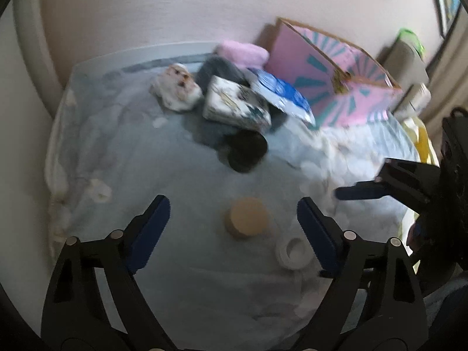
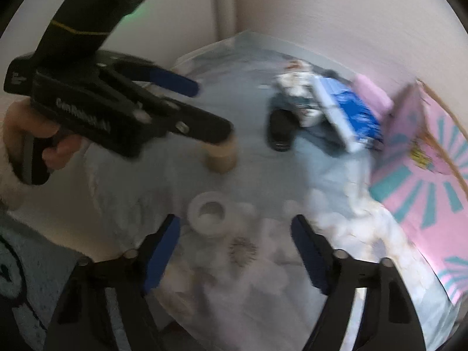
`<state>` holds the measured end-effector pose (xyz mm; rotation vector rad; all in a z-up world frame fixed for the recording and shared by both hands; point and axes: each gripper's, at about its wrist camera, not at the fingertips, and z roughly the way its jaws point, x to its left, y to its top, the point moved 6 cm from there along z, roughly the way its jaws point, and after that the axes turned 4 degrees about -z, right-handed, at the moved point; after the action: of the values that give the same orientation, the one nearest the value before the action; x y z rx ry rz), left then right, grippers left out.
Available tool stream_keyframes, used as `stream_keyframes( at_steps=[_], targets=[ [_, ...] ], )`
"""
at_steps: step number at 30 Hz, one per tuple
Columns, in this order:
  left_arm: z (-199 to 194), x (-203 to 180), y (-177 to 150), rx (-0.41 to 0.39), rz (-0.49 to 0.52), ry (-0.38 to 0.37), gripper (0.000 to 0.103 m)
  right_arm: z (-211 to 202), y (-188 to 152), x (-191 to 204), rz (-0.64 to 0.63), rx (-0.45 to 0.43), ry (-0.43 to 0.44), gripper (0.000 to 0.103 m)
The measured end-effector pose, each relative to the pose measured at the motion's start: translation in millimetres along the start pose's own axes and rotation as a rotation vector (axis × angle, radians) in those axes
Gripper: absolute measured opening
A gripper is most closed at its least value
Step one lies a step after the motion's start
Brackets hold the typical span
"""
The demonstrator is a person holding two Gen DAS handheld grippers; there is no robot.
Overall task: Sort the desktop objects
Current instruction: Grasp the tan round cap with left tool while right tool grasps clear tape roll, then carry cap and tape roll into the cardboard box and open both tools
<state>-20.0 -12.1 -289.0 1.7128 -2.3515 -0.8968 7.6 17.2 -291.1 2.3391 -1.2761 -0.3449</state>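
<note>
A tan tape roll (image 1: 247, 218) lies on the cloth-covered table (image 1: 131, 152), just ahead of my left gripper (image 1: 234, 207), which is open and empty above it. A white tape roll (image 1: 293, 253) lies by that gripper's right finger. In the right wrist view my right gripper (image 2: 235, 228) is open and empty, with the white tape roll (image 2: 208, 213) close ahead to the left and the tan roll (image 2: 221, 156) farther on, partly behind the left gripper (image 2: 210, 111). A black round object (image 1: 247, 152) lies mid-table. The right gripper's fingers (image 1: 355, 192) enter the left wrist view from the right.
A pink and teal open box (image 1: 330, 84) stands at the back right. Next to it lie a blue and white packet (image 1: 280, 96), a patterned white box (image 1: 234, 105), a white crumpled bundle (image 1: 177, 86) and a pink cloth (image 1: 242, 52). Walls close off the back and left.
</note>
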Motion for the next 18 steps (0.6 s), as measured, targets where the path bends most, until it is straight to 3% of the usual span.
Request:
stream_keyframes(
  at_steps=[4,7,9,10,14,18],
  targets=[
    [16,-12,-10,0.031,0.066,-0.005,0.070,20,-2,8,-0.022,0.021,0.029,0.051],
    [20,-13,-11,0.026,0.077,-0.007,0.067,23,-2,14,-0.052,0.013,0.003,0.047],
    [21,-13,-11,0.022,0.072,-0.021,0.060,22,-1,15,-0.065,0.010,-0.005,0.041],
    [21,-13,-11,0.021,0.070,-0.024,0.051,21,-1,13,-0.063,0.009,-0.006,0.039],
    [25,-10,-12,0.032,0.069,-0.027,0.032,20,1,12,-0.066,0.004,-0.023,0.039],
    [23,-6,-11,0.026,0.035,-0.043,0.032,17,0,11,-0.055,-0.004,-0.017,0.039]
  ],
)
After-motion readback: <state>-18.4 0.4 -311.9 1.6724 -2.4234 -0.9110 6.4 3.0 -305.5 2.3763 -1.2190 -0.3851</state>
